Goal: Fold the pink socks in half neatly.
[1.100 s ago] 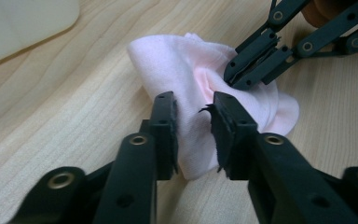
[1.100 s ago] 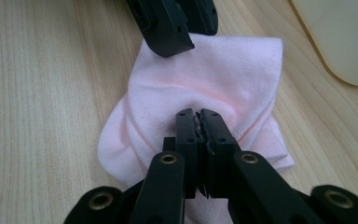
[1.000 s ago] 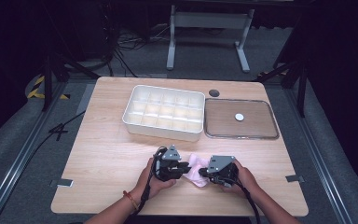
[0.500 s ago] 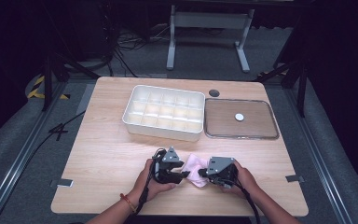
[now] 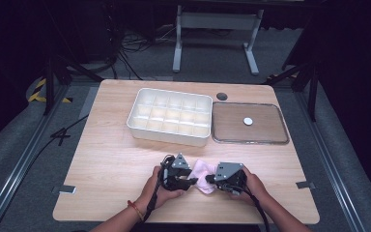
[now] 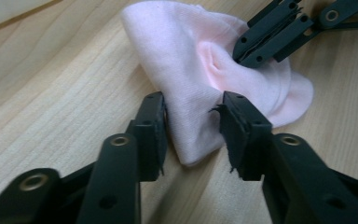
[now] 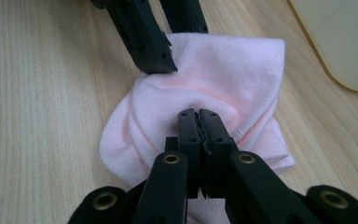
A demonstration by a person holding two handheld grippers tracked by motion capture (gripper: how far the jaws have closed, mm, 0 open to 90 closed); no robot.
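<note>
Left claw [image 6: 193, 135] newly parted around soft, bunched pink cloth [image 6: 200, 70].

I count one pink cloth [image 5: 203, 175] on my table [image 5: 106, 164], two tongs, my left gripper [image 5: 192, 182] and my right gripper [image 5: 209, 179], one white tray [image 5: 170, 116] split into fifteen compartments, one clear lid [image 5: 249, 122] bearing one white disc [image 5: 248, 121], and one dark round hole [image 5: 221, 96].

Pink cloth [image 6: 205, 70] bunched (soft knit), lying on table nr front edge.
</note>
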